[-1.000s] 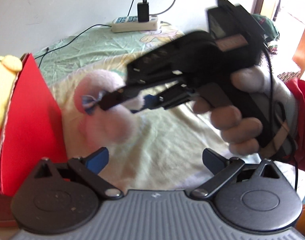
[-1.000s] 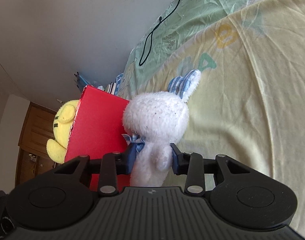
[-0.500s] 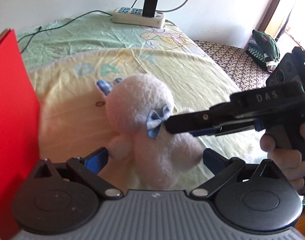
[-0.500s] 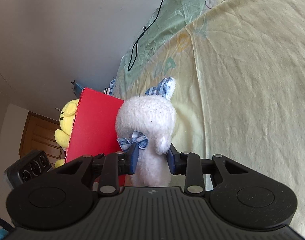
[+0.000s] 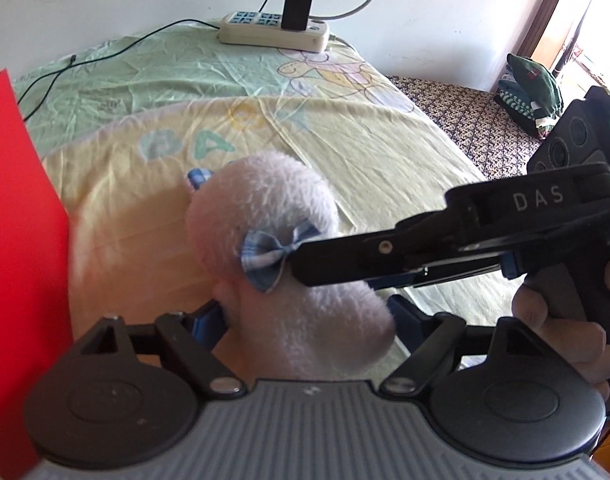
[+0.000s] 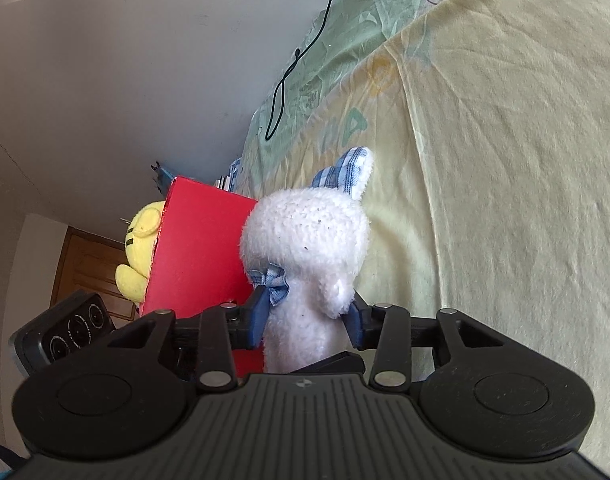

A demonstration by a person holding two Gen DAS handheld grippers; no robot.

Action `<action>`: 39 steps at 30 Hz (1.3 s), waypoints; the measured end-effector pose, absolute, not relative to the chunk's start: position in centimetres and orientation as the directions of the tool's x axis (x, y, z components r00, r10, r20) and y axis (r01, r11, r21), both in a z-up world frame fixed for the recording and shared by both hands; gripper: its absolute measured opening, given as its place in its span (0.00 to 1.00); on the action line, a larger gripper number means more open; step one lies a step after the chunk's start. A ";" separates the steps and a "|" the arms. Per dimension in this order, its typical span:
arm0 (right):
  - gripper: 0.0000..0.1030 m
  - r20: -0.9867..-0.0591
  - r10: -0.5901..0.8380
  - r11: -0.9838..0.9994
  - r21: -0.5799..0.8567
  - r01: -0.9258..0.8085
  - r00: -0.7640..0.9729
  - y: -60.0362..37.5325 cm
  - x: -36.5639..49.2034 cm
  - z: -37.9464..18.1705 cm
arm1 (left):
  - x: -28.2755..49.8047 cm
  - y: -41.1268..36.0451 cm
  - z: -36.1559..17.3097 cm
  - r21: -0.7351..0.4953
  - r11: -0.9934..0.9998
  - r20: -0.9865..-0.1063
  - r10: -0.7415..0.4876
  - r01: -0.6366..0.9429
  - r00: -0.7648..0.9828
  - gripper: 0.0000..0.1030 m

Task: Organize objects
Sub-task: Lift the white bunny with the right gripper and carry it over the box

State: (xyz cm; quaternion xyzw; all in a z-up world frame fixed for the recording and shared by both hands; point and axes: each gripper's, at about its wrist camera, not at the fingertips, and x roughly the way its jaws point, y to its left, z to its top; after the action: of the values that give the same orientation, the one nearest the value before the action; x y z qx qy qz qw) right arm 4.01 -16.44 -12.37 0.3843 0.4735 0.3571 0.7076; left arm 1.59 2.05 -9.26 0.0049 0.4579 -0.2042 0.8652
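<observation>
- Clearly, the right gripper (image 6: pixel 307 320) is clenched on the fluffy white plush bunny with blue checked ears and bow (image 6: pixel 305 248), its blue pads squeezing the body just below the bow — held above the pale yellow bedsheet (image 6: pixel 505 160).
- Meanwhile the left gripper (image 5: pixel 305 320) stands spread, its pads either side of the bunny's lower body without pressing.
- Next to it stands the red cardboard box (image 6: pixel 197 252), a yellow plush toy (image 6: pixel 139 252) behind it.
- Risk: the soft pile may slip if one gripper lets go before the other closes — a likely handover.
- Swinging it boxward could knock the box's wall.
</observation>
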 end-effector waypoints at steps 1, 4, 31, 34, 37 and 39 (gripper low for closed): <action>0.39 -0.397 0.870 0.450 0.882 -0.140 0.292 -16.4 3.9 -12.3 | 1.4 2.0 -9.1 -0.178 0.917 -0.793 -0.349 0.358 0.499 0.81; 0.38 -0.408 0.871 0.458 0.876 -0.150 0.275 -16.3 3.1 -11.6 | 0.6 2.0 -8.4 -0.176 0.914 -0.795 -0.351 0.365 0.495 0.81; 0.38 -0.342 0.916 0.401 0.796 -0.454 0.210 -11.0 -5.8 1.3 | -12.3 6.3 3.7 -0.074 0.937 -0.643 -0.308 0.343 0.702 0.82; 0.38 -0.316 0.922 0.386 0.773 -0.503 0.223 -9.5 -5.8 2.8 | -12.9 8.0 5.1 -0.049 0.941 -0.599 -0.296 0.334 0.744 0.84; 0.38 -0.293 0.926 0.378 0.750 -0.543 0.240 -7.4 -5.7 4.1 | -13.0 10.2 6.2 -0.028 0.943 -0.563 -0.290 0.332 0.774 0.85; 0.38 -0.284 0.924 0.382 0.739 -0.555 0.257 -5.7 -5.5 4.6 | -12.8 12.0 6.7 -0.020 0.943 -0.551 -0.288 0.332 0.783 0.85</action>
State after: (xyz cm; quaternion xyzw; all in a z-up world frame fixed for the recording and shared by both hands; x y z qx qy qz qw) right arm -5.53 -5.71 4.65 0.2569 0.3583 0.4929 0.7501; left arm -12.78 12.04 6.70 0.0390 0.2855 -0.1642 0.9434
